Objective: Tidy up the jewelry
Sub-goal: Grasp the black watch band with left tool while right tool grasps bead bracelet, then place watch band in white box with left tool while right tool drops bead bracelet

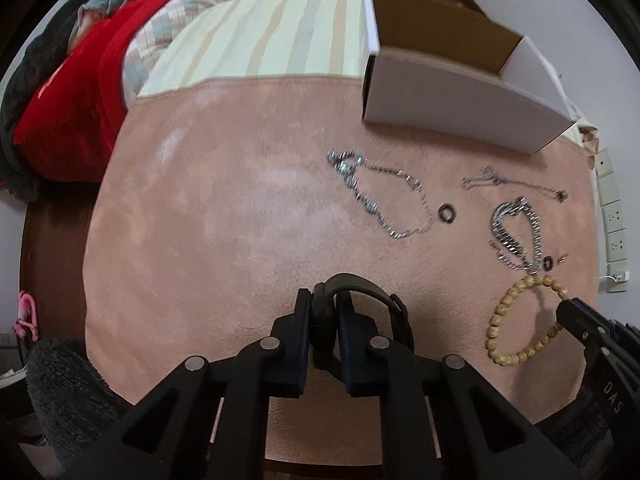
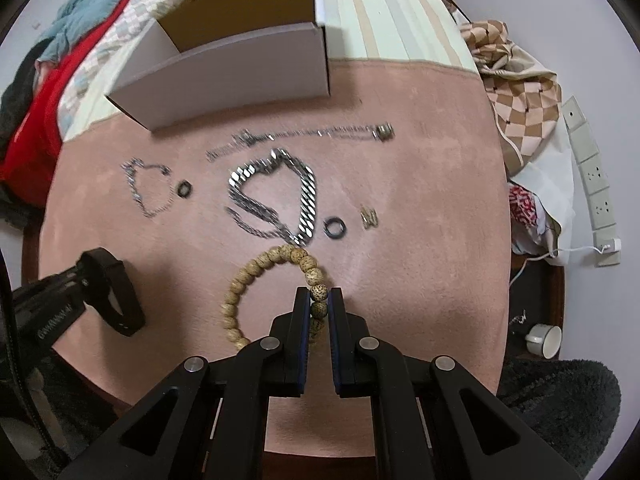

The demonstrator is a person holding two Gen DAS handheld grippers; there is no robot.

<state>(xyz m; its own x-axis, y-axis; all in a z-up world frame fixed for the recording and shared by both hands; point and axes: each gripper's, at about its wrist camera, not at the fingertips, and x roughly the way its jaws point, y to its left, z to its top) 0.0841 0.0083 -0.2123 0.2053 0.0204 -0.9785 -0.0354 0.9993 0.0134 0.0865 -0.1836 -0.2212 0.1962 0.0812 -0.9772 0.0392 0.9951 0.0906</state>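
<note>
My left gripper [image 1: 323,302] is shut on a black band bracelet [image 1: 368,286], held just above the pink mat; it also shows in the right wrist view [image 2: 114,284]. My right gripper [image 2: 319,296] is shut on a wooden bead bracelet [image 2: 256,268], also seen in the left wrist view [image 1: 504,312]. On the mat lie a thick silver chain [image 2: 276,196], a thin silver bracelet [image 2: 144,188], a thin chain with a bead [image 2: 320,134], two dark rings [image 2: 335,229] [image 2: 184,189] and a small gold piece [image 2: 369,216]. An open white cardboard box [image 2: 240,68] stands behind them.
The pink mat [image 1: 224,208] lies over a striped cloth [image 1: 264,40] on a dark wooden table. Piled clothes [image 1: 68,92] sit at the left, checked fabric [image 2: 520,96] and a power strip [image 2: 592,176] at the right. A white cup [image 2: 544,340] lies low right.
</note>
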